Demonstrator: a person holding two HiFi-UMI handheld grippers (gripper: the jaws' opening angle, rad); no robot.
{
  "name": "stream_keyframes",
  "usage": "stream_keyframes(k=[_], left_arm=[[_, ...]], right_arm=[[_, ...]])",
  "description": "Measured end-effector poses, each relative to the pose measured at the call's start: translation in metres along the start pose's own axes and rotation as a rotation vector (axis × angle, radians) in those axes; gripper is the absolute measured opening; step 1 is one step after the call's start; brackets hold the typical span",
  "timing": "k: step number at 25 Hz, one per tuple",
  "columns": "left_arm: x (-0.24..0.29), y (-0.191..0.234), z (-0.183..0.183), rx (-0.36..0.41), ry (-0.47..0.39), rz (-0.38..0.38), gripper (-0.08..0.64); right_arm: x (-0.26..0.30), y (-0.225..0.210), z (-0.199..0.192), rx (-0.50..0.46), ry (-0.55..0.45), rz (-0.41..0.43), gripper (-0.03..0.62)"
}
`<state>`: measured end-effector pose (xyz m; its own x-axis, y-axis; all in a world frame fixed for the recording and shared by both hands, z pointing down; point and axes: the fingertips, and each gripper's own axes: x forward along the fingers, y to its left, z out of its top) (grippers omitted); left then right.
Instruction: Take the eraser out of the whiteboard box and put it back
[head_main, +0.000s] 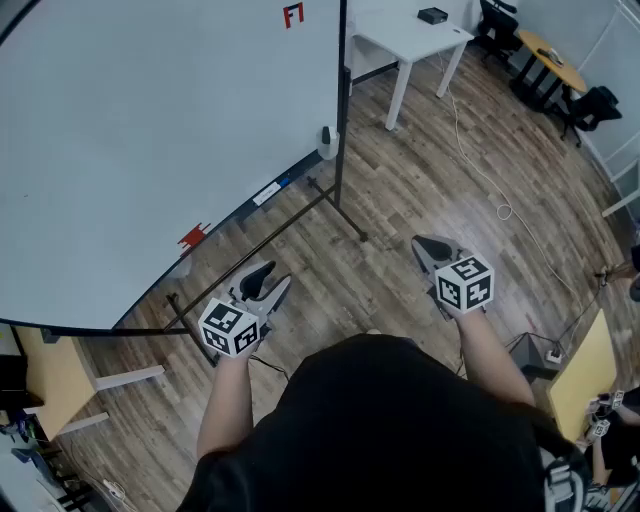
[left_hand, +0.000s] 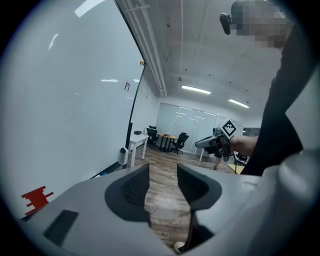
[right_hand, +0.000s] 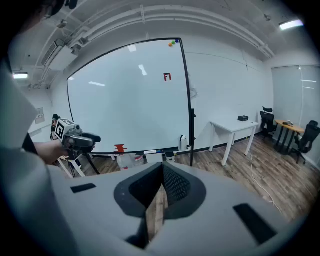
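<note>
The person stands on a wooden floor (head_main: 400, 190), a gripper in each hand, both held out low over the boards and well apart. The left gripper (head_main: 272, 278) has its jaws apart; only floor shows between them, and they hold nothing. The right gripper (head_main: 432, 243) has its jaws drawn together to a point, with only a thin wedge of floor showing behind the tips, and it is empty too.

A large whiteboard (head_main: 150, 130) on a black stand fills the left and far side. The left gripper is near its lower edge, and the right gripper is further right over open floor. The box (head_main: 327, 146), small and white, hangs at the board's lower right corner by the upright of the frame, far from both grippers. A dark item sticks up out of it. It is too small to tell whether this is the eraser, and no eraser can be made out anywhere else.

A red shape (head_main: 193, 237) sits on the board near its lower edge, and a red mark (head_main: 292, 15) is near its top. Beyond the board, at the far right, stands a white table (head_main: 410, 35), with a pale cable (head_main: 480, 170) trailing over the floor near it.
</note>
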<state>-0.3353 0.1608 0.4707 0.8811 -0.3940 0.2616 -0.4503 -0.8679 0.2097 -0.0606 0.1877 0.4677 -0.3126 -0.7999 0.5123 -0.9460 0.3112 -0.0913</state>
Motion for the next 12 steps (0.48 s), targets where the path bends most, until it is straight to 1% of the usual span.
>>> stream_keyframes(k=[7, 12], left_arm=[[-0.009, -0.003, 0.000, -0.007, 0.001, 0.004, 0.181], [-0.016, 0.007, -0.001, -0.020, -0.002, 0.024, 0.181]], right_arm=[[-0.006, 0.009, 0.003, -0.012, -0.003, -0.002, -0.005], [0.002, 0.013, 0.003, -0.004, -0.004, 0.003, -0.005]])
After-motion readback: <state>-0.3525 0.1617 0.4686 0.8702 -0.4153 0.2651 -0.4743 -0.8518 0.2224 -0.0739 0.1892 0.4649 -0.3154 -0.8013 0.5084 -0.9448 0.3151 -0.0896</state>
